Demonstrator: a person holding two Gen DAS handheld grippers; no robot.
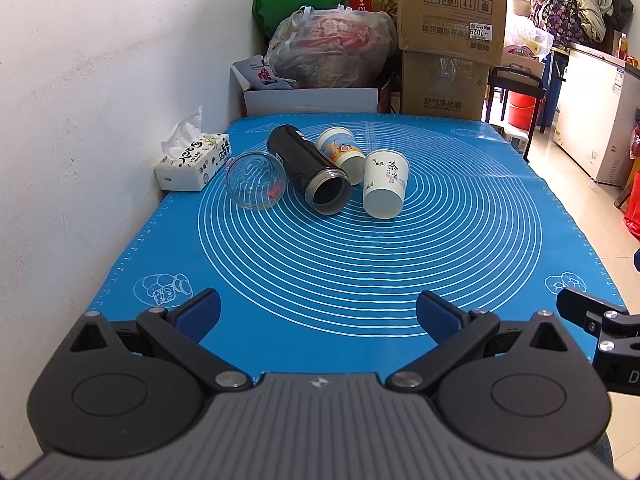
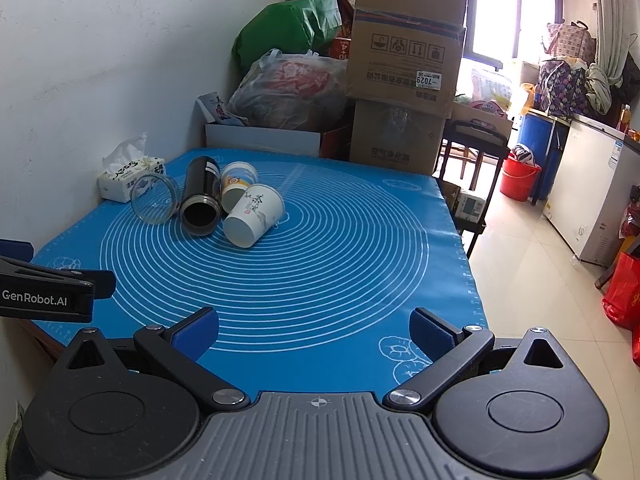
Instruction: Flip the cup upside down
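Lying at the far left of the blue mat [image 1: 320, 280], against the wall: a tissue pack [image 1: 195, 163], sitting clear of the work. Next rightward: a glass cup [image 1: 256, 181], lying on its side with the mouth facing the cameras, touching or nearly touching the black flask [image 1: 306, 168], which is also lying down with its open mouth toward the near edge. Behind the flask: a paper cup with an orange print [image 1: 342, 152], lying on its side and tucked against it. Furthest right in the cluster: a white paper cup with ink lettering [image 1: 384, 184], lying with its closed base pointing near and its mouth away. Both tools are hovering over the near edge, well apart from the cluster: the left gripper [image 1: 318, 316] is holding its jaws spread wide with nothing between them, and the right gripper [image 2: 314, 330] is doing the same. Handling note, as judgement: the white paper cup is looking the easiest target for the right gripper, being outermost; the approach is best made from the open right side, pinching lightly across the wall to avoid crushing, then turning the mouth down onto bare mat away from the flask, which may roll if nudged.
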